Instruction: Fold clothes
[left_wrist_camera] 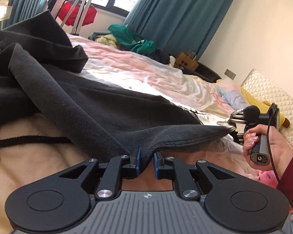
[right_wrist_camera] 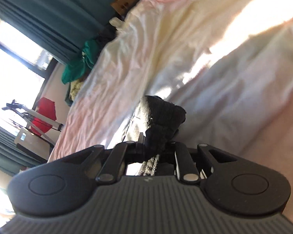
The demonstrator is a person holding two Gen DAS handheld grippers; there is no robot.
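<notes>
Now both grippers pinch the dark garment's hem: left gripper (left_wrist_camera: 146,160) clamps it just ahead, right gripper (right_wrist_camera: 156,142) grips a corner, stretching the garment (left_wrist_camera: 91,97) taut over the bed (left_wrist_camera: 146,72) for folding.

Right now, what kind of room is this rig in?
Most likely a bedroom. A wide bed with rumpled pale sheets fills the view, a quilted headboard stands at its end, and teal curtains hang over the window. Loose clothes are heaped on the bed's far edge.
</notes>
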